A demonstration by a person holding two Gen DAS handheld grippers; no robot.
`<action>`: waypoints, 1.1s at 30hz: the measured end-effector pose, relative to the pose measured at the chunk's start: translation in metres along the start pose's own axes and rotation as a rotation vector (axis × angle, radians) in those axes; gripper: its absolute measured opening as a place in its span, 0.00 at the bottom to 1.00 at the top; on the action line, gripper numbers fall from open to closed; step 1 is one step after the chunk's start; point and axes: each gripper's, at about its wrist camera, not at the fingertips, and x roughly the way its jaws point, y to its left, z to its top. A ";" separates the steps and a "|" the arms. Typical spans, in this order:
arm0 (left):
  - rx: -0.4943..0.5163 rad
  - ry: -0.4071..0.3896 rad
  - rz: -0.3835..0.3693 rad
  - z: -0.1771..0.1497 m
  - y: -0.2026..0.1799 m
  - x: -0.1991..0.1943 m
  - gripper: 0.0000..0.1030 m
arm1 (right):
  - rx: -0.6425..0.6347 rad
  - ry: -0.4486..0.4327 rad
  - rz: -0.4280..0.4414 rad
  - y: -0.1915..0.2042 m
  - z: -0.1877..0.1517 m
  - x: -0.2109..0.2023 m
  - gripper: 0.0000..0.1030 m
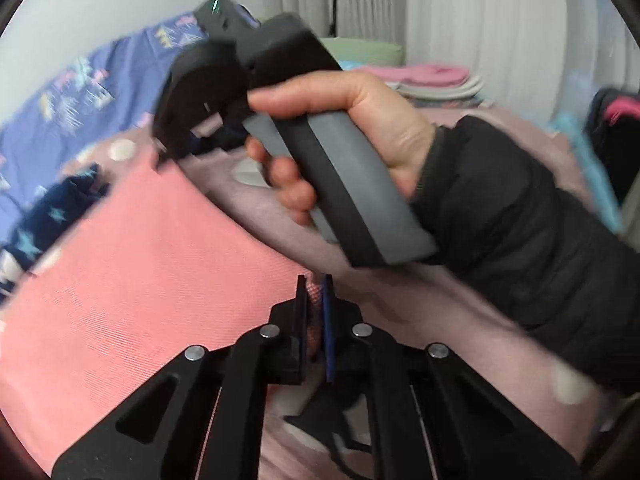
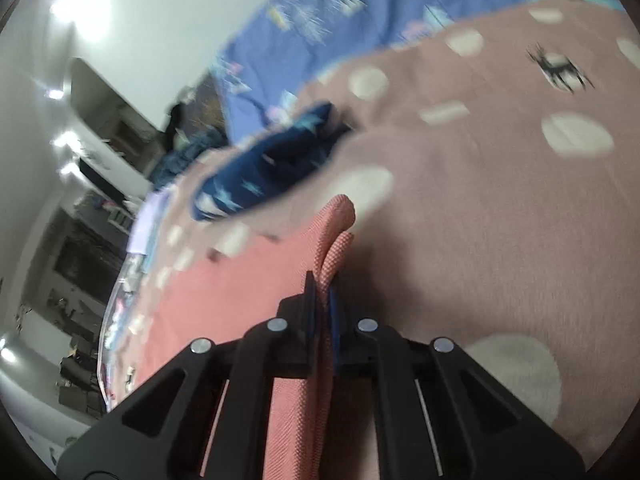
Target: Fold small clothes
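Note:
A salmon-pink ribbed garment (image 1: 132, 272) lies spread on the mauve spotted blanket (image 1: 256, 216). My left gripper (image 1: 315, 292) is shut on an edge of the garment, which bunches between its pads. My right gripper (image 2: 323, 284) is shut on another edge of the same pink garment (image 2: 224, 300), and a fold of cloth (image 2: 340, 216) sticks up past its fingertips. In the left wrist view the right gripper's body (image 1: 224, 92) is held in a hand above the garment's far edge; its fingertips are hidden there.
A navy garment with pale stars (image 2: 272, 168) lies on the blanket (image 2: 480, 200) beyond the pink one, also seen in the left wrist view (image 1: 52, 216). A blue patterned sheet (image 2: 360, 12) lies behind. Folded pink and grey clothes (image 1: 432, 78) are stacked far back.

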 end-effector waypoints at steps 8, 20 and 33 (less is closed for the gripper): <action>0.012 0.063 -0.017 -0.008 0.000 0.013 0.08 | 0.091 0.008 -0.036 -0.029 -0.007 0.006 0.15; -0.077 0.048 0.101 -0.035 0.037 -0.022 0.25 | 0.002 0.085 0.042 -0.015 -0.072 -0.082 0.20; -0.147 0.062 0.134 -0.043 0.053 -0.026 0.30 | 0.025 0.167 -0.042 0.008 -0.144 -0.102 0.02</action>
